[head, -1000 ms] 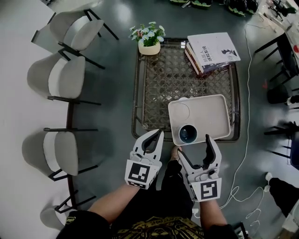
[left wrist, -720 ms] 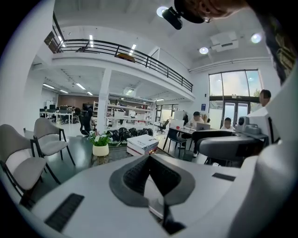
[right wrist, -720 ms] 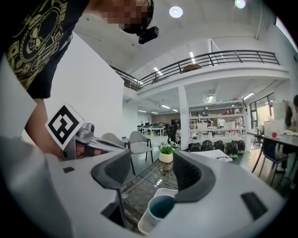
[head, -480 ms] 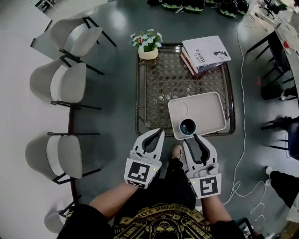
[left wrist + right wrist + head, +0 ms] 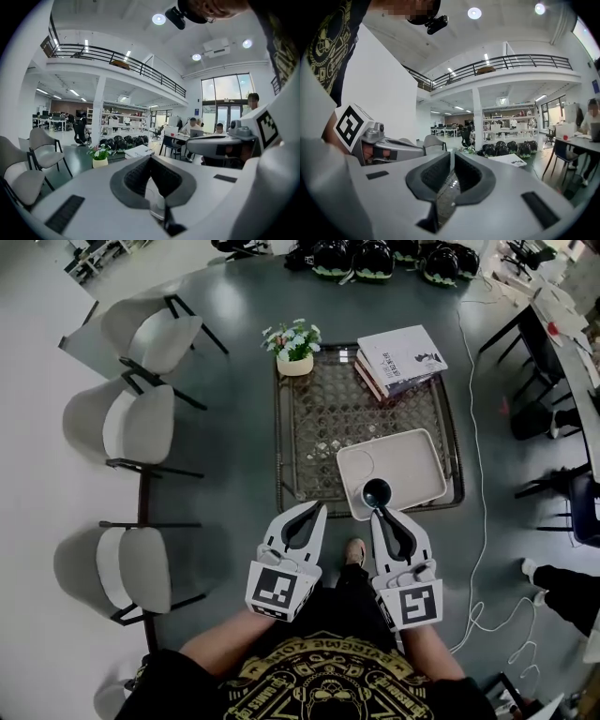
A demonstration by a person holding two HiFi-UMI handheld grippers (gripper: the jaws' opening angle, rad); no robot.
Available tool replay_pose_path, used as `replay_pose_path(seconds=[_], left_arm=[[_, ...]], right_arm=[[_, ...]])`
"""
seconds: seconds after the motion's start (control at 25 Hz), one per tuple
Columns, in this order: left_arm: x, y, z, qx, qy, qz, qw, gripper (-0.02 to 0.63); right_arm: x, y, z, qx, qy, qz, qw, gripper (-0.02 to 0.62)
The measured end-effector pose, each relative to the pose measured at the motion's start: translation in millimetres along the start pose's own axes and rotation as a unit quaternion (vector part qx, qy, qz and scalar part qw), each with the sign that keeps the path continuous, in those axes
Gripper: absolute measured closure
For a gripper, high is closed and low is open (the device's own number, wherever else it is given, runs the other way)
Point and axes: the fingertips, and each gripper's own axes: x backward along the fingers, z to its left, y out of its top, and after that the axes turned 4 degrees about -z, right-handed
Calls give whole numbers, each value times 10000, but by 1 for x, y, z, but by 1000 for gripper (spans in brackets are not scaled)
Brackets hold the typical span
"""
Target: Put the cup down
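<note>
The cup (image 5: 377,492) stands upright on the near left corner of the pale tray (image 5: 412,460), which lies at the near right of the woven worktop (image 5: 319,418). So I judge the cup is already down.

It looks small and rigid, with a pale rim and a dark inside, and I cannot tell whether anything is in it. I would expect it to be light and stiff, probably smooth-walled and so a little slippery. If it is ceramic it could chip when knocked against the tray. If I had to take it again, I would pinch the wall at the rim, one finger inside and one outside. I could also close across the body low down, keeping it level in case there is liquid.

My right gripper (image 5: 382,514) sits just on the near side of the cup, with its tips close to the tray's near edge. I cannot tell from above whether they touch the cup. Its fingers (image 5: 436,174) are closing and all but together. Only the worktop's weave shows through the slit, so nothing is held.

My left gripper (image 5: 319,508) hovers off the near edge of the worktop, to the left of the tray. Its fingers (image 5: 136,176) meet at the tips and grip nothing.
</note>
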Motion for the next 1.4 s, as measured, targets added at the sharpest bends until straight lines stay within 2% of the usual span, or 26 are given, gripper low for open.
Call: replay_pose_path(seconds=[0.16,0.36,0.88,1.12,1.4], left_arm=[[8,12,-2,-49,-116,-99,9999,617],[21,19,-4,-78,-270,-191,9994,617],[68,8,-8,-34,-850,-200,9962,617],[79,11,-12,19,-812,-279,9963,617],[87,12,-27,-13,-398,-351,9986,617]], right_arm=[[3,10,7,27,-131,13,9999,587],[7,14,23,21,-194,129,9997,589],[15,5,81,-48,-432,413,9982,589],[23,8,88,57,-332,478,9983,589],[41,10,83,239,48,467,9986,589]])
